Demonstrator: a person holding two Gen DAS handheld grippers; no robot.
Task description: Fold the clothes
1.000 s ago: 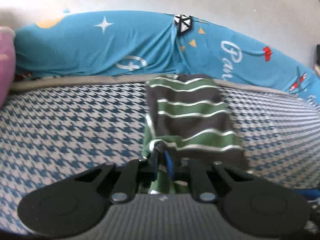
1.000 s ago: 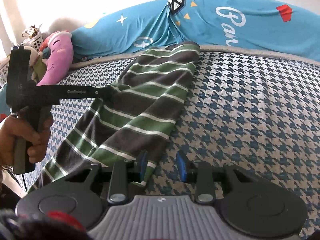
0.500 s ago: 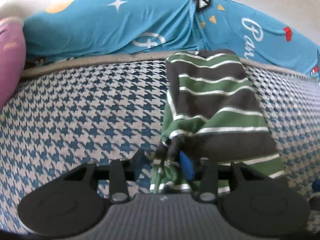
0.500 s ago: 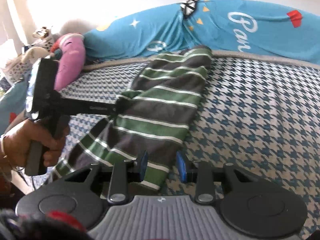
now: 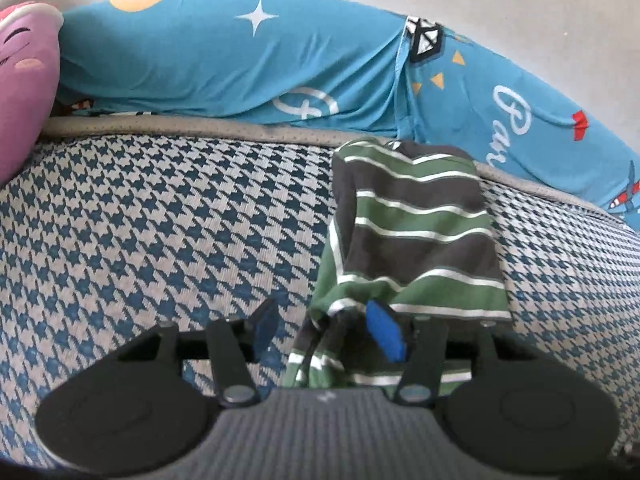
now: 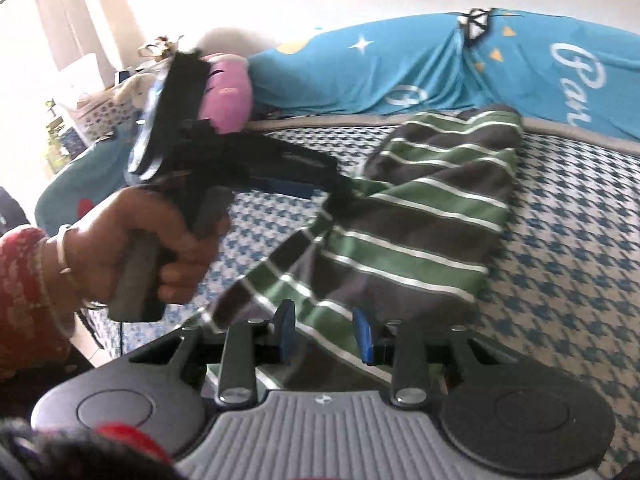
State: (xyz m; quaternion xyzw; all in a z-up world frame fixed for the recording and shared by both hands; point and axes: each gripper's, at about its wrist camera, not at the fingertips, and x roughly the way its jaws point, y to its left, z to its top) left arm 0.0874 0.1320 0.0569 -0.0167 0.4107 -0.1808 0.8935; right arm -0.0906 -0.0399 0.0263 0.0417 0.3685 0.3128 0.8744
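A: so where's the shirt? the green, grey and white striped knit garment (image 5: pixel 416 236) lies long on the blue-and-white houndstooth bed cover (image 5: pixel 160 232), far end touching the grey piped edge under the turquoise printed sheet (image 5: pixel 224 56).

B: yep. left gripper (image 5: pixel 326 326) has its jaws spread wide, bunched near corner between them, nothing pinched. right gripper (image 6: pixel 325 334) is parted too, hem between its fingers. open cover both sides, purple plush pillow (image 5: pixel 24 84) far left.

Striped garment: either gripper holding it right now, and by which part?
Neither. The left gripper is open, the striped garment's bunched edge loose between its fingers. The right gripper is open over the near hem.
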